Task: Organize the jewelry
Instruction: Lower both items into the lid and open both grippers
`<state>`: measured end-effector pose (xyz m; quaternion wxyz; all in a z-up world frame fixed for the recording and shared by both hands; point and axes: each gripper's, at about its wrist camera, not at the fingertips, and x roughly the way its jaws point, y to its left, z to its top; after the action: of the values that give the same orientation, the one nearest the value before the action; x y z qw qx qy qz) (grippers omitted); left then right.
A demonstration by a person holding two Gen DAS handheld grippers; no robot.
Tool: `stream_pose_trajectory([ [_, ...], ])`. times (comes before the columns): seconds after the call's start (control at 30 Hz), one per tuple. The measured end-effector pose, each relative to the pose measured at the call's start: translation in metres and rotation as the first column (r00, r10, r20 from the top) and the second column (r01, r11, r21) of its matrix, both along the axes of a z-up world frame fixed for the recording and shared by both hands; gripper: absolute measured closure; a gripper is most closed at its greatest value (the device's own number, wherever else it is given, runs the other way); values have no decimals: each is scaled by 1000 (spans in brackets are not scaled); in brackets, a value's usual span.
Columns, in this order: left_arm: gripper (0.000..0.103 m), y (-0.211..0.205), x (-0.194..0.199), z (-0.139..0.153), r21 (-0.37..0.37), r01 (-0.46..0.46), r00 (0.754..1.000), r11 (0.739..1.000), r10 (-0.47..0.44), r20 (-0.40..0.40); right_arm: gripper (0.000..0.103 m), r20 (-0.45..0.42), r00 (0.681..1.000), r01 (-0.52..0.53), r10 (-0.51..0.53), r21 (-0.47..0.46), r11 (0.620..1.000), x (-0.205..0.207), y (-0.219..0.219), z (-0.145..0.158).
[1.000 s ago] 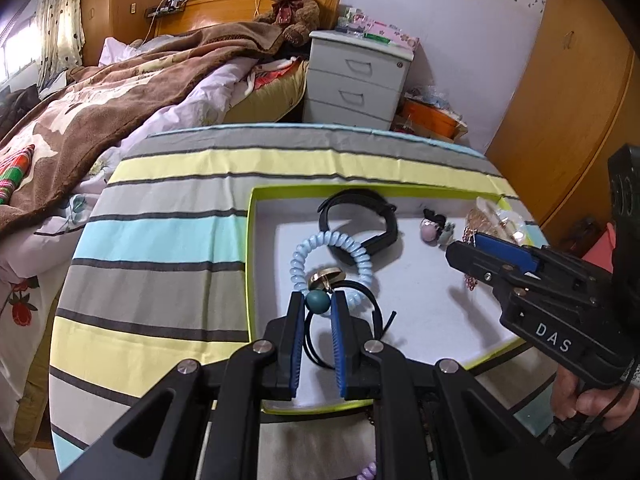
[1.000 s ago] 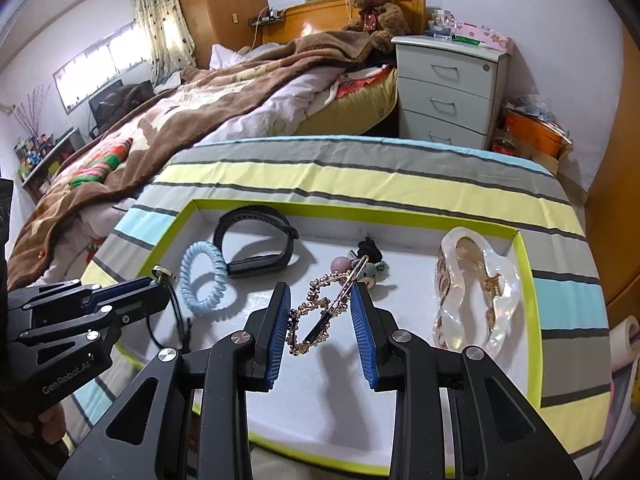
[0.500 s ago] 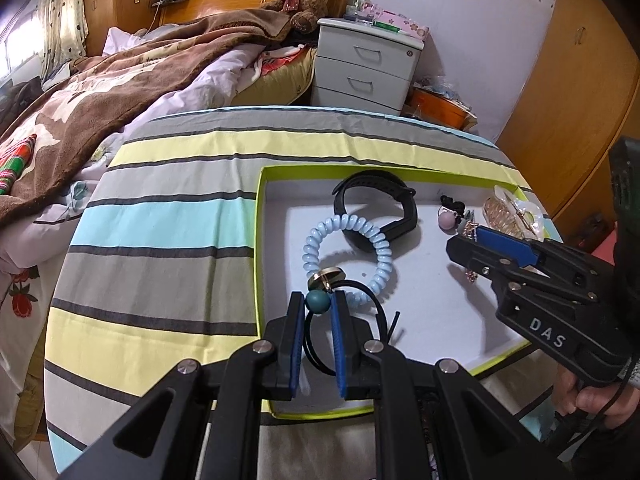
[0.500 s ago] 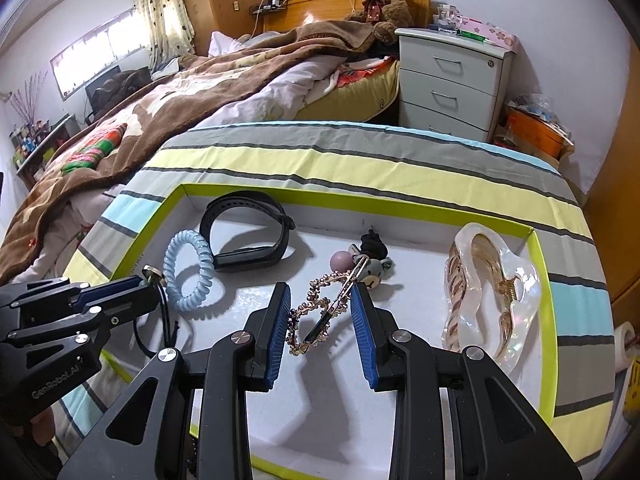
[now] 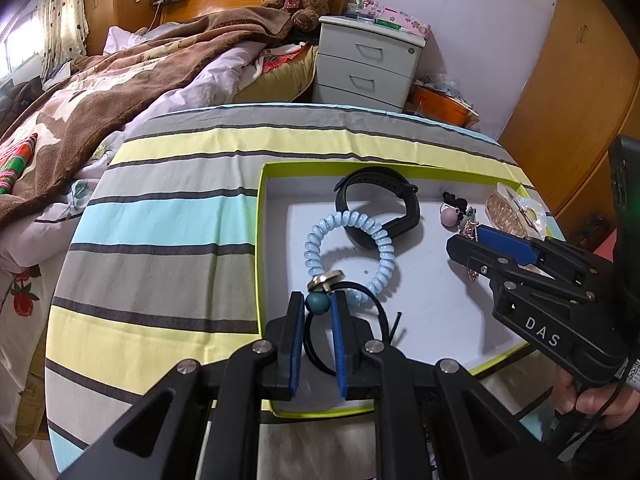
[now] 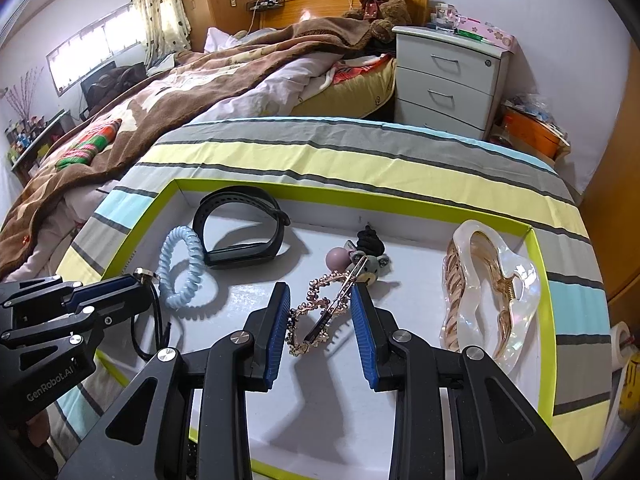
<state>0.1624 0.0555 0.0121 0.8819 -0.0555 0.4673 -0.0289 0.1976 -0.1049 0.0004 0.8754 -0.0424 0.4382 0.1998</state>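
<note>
**Placing the last hair ties into the tray**

Judging by what lies in the shallow white tray with the lime-green rim (image 6: 541, 280), you are well into the sorting. The black silicone wristband (image 6: 240, 228), the pale blue spiral coil hair tie (image 6: 182, 272), the small bear-and-ball charm hair tie (image 6: 360, 260) and the clear pearly claw hair clip with gold teeth (image 6: 488, 280) all rest on the tray floor, each near the next but mostly apart; the coil tie sits just beside the wristband.

Two pieces remain in hand. Your left claw (image 5: 318, 308) is closed on the teal bead of a thin black elastic hair tie (image 5: 318, 305), which also carries a gold disc charm; its loop hangs down over the near left part of the tray, close to the coil tie. I cannot tell whether the loop touches the tray floor.

Your right claw (image 6: 320, 312) stands open, its blue pads either side of the rose-gold beaded hair slide (image 6: 320, 308) without pressing it. The slide looks to be lying on the tray floor mid-tray, slanted, its upper end next to the bear charm.

What is left, as I read it: set down the elastic tie, then settle the slide. The tray sits on a striped cloth-covered worktop (image 5: 168, 240). The elastic is limp and will flop when released.
</note>
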Motion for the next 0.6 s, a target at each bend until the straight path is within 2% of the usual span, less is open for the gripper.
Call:
stream_pose_trajectory([
  [0.13, 87, 0, 0, 0, -2, 1, 1000, 1000, -1, -3, 70, -5, 1000, 11, -11, 7, 1000, 0, -2, -2],
  [0.27, 81, -2, 0, 0, -3, 10, 1000, 1000, -10, -2, 70, -7, 1000, 22, -22, 20, 1000, 1, -5, -1],
  [0.4, 76, -5, -2, 1, -4, 14, 1000, 1000, -14, 2, 61, 2, 1000, 25, -25, 36, 999, -1, -7, 3],
  [0.6, 72, -6, -5, 5, -7, 15, 1000, 1000, -15, 10, 60, 13, 1000, 25, -25, 38, 999, -4, -6, 8],
])
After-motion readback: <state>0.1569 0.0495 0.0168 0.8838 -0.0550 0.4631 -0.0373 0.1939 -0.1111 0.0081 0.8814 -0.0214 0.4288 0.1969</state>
